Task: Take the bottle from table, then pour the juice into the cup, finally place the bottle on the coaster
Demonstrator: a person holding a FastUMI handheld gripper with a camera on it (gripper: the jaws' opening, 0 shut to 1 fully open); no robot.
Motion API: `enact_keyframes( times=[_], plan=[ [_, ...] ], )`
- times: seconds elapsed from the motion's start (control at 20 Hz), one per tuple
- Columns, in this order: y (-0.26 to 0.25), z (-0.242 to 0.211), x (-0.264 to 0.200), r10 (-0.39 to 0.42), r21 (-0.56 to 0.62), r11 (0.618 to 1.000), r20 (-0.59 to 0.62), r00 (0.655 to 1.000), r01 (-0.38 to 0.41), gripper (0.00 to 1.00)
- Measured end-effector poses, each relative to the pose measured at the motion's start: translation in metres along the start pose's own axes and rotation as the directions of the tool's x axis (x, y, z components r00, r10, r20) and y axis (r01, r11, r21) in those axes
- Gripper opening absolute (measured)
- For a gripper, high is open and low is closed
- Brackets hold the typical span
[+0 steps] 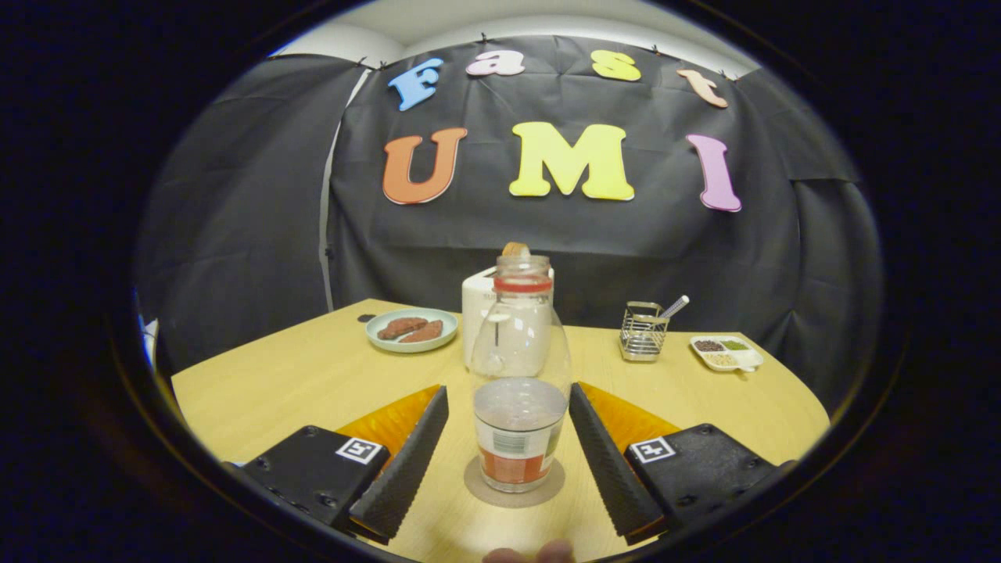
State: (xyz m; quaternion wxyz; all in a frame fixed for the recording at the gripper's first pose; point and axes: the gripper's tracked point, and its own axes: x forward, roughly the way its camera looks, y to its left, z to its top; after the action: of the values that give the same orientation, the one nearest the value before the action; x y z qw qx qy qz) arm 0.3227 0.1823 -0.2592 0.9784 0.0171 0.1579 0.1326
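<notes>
A: Bottle point(519, 375) stands upright between the fingers, its base on the coaster point(514, 486) on the surface point(297, 383). Clear body, red band at the neck, no cap that I can make out.

B: Gripper point(512, 461)?

A: Spread wide, a gap on each side, neither pad touching the glass. It has hold of nothing.

B: So which step? Bottle on the coaster reads like the last one.

A: My guess too: the set-down looks done and the fingers have let go. I can't pick out the cup with any confidence. The white container point(478, 313) right behind the bottle, at 12 o'clock from it, may be it, but the bottle covers most of it. No juice level to be read either.

B: How to finish well?

A: Back straight out toward 6 o'clock, keeping the fingers as wide as they are. A sideways drift would brush the bottle, and it is tall on a narrow base, so it would likely tip.

B: Anything else near?

A: Plate point(412, 329) with two brown pieces at 10 o'clock, wire holder point(643, 332) at 1 o'clock, divided dish point(726, 353) at 2 o'clock. All well apart from the bottle.
</notes>
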Motion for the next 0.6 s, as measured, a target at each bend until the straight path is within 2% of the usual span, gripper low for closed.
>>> enact_keyframes(
  times=[0.3,0.6],
  plan=[
    [-0.003,0.042,-0.043,-0.035,0.002,0.999,0.046,0.998,0.035,1.0],
    [0.005,0.094,-0.126,-0.039,-0.012,0.999,0.121,0.992,0.04,0.99]
  ],
)
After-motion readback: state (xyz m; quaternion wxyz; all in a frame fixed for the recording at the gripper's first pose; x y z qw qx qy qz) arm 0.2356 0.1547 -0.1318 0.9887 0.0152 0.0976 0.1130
